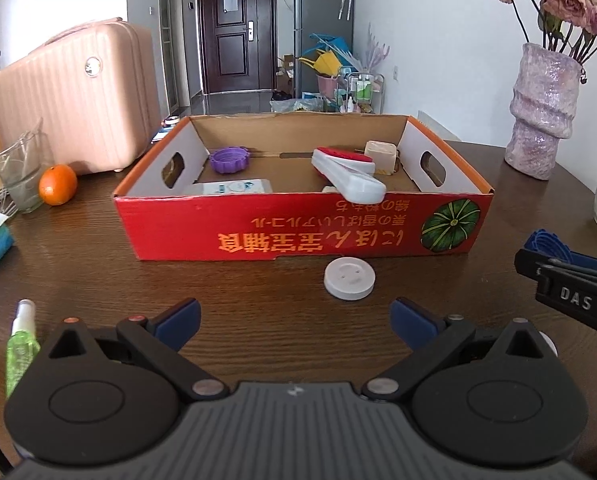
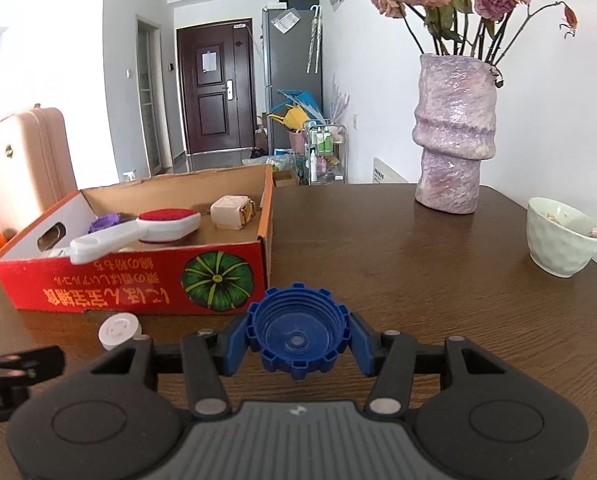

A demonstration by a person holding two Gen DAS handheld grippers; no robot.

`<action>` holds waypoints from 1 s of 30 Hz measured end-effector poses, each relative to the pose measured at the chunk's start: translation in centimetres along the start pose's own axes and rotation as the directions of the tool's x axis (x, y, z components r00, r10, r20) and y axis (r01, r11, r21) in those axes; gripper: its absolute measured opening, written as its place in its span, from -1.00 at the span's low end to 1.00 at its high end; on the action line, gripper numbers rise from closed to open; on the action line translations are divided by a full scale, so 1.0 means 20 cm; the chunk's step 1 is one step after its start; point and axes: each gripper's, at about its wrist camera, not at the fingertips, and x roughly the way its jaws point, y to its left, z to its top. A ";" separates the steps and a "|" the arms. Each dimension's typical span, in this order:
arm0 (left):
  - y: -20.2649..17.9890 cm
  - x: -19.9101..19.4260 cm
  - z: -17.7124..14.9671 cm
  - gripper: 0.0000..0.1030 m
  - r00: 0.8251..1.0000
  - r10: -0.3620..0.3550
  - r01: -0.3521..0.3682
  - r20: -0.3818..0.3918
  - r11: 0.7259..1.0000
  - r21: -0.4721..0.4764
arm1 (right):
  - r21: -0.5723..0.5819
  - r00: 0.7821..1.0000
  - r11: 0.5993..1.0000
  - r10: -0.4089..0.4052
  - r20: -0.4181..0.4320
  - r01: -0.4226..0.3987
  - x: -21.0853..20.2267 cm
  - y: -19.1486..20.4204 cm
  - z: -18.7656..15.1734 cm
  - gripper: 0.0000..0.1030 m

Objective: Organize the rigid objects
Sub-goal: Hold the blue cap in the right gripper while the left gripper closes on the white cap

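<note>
A red cardboard box (image 1: 298, 224) (image 2: 138, 276) stands open on the brown table. Inside lie a purple cap (image 1: 229, 159), a white brush with a red pad (image 1: 346, 172) (image 2: 146, 228), a cream block (image 1: 382, 157) (image 2: 232, 212) and a white packet (image 1: 234, 188). A white round disc (image 1: 349, 279) (image 2: 119, 330) lies on the table in front of the box. My left gripper (image 1: 294, 322) is open and empty, just short of the disc. My right gripper (image 2: 298, 338) is shut on a blue toothed cap (image 2: 298, 330), right of the box; the cap also shows in the left wrist view (image 1: 550, 246).
An orange (image 1: 57, 184), a glass (image 1: 18, 176) and a pink suitcase (image 1: 78, 96) stand left of the box. A green spray bottle (image 1: 20, 344) lies near left. A purple vase (image 2: 454, 132) and a pale bowl (image 2: 558, 236) stand at right.
</note>
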 end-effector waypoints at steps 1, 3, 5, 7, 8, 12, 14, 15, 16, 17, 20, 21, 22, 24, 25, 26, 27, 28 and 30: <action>-0.01 0.02 0.00 1.00 1.000 0.003 -0.003 -0.002 1.000 0.001 | 0.005 1.000 1.000 -0.002 0.002 0.002 0.00 0.00 0.00 0.01; -0.03 0.05 0.02 1.00 1.000 0.010 -0.010 -0.003 1.000 0.001 | 0.013 1.000 1.000 -0.004 0.007 0.004 0.00 -0.01 0.00 0.01; -0.04 0.09 0.03 1.00 1.000 0.019 -0.019 -0.010 1.000 -0.006 | 0.026 1.000 1.000 -0.001 0.012 0.001 -0.01 -0.02 0.00 0.01; -0.05 0.13 0.03 1.00 1.000 0.019 -0.019 -0.024 1.000 -0.017 | 0.034 1.000 0.999 0.000 0.016 0.000 -0.01 -0.03 0.00 0.01; -0.05 0.15 0.04 1.00 0.999 0.019 -0.020 -0.029 1.000 -0.020 | 0.037 1.000 0.999 -0.001 0.017 0.000 -0.01 -0.03 0.01 0.01; -0.07 0.22 0.06 1.00 1.000 0.015 -0.016 -0.023 1.000 -0.021 | 0.041 1.000 0.999 -0.004 0.016 0.004 0.00 -0.03 0.00 0.01; -0.09 0.24 0.06 1.00 1.000 0.011 -0.012 -0.026 1.000 -0.018 | 0.044 1.000 0.999 -0.006 0.016 0.005 0.00 -0.04 0.00 0.01; -0.10 0.26 0.07 1.00 1.000 0.010 -0.010 -0.028 1.000 -0.016 | 0.046 1.000 0.999 -0.007 0.017 0.006 0.00 -0.04 0.00 0.01; -0.10 0.27 0.07 1.00 1.000 0.009 -0.009 -0.029 1.000 -0.013 | 0.049 1.000 0.999 -0.010 0.018 0.009 0.00 -0.04 0.01 0.01; -0.11 0.28 0.07 1.00 0.999 0.012 -0.012 -0.030 1.000 -0.009 | 0.053 1.000 0.999 -0.011 0.017 0.010 0.01 -0.04 0.01 0.01; -0.13 0.31 0.08 1.00 0.999 0.025 -0.025 -0.030 1.000 -0.003 | 0.061 1.000 0.998 -0.017 0.017 0.016 0.01 -0.05 0.01 0.01; -0.14 0.32 0.08 0.99 0.999 0.026 -0.026 -0.034 1.000 -0.001 | 0.063 1.000 0.998 -0.018 0.015 0.017 0.02 -0.05 0.01 0.01; -0.14 0.33 0.08 0.98 0.999 0.025 -0.025 -0.041 1.000 0.001 | 0.065 1.000 0.998 -0.020 0.014 0.020 0.02 -0.05 0.01 0.01; -0.15 0.36 0.09 0.89 0.999 0.016 -0.016 -0.052 1.000 0.000 | 0.066 1.000 0.998 -0.022 0.011 0.022 0.02 -0.05 0.00 0.01; -0.16 0.36 0.08 0.83 0.998 0.016 -0.016 -0.056 1.000 0.002 | 0.065 1.000 0.998 -0.023 0.010 0.022 0.03 -0.05 0.00 0.01; -0.16 0.37 0.08 0.70 0.998 0.011 -0.011 -0.061 1.000 0.007 | 0.064 1.000 0.998 -0.023 0.010 0.022 0.03 -0.05 0.00 0.01; -0.16 0.38 0.08 0.48 0.998 0.003 -0.002 -0.070 1.000 0.011 | 0.063 1.000 0.998 -0.022 0.010 0.022 0.03 -0.05 0.00 0.01; -0.16 0.38 0.08 0.42 0.997 -0.005 0.006 -0.074 1.000 0.013 | 0.062 1.000 0.998 -0.022 0.010 0.021 0.03 -0.05 0.00 0.01; -0.16 0.37 0.08 -0.06 0.998 -0.019 0.020 -0.066 1.000 0.016 | 0.061 1.000 0.998 -0.020 0.009 0.020 0.03 -0.05 0.00 0.01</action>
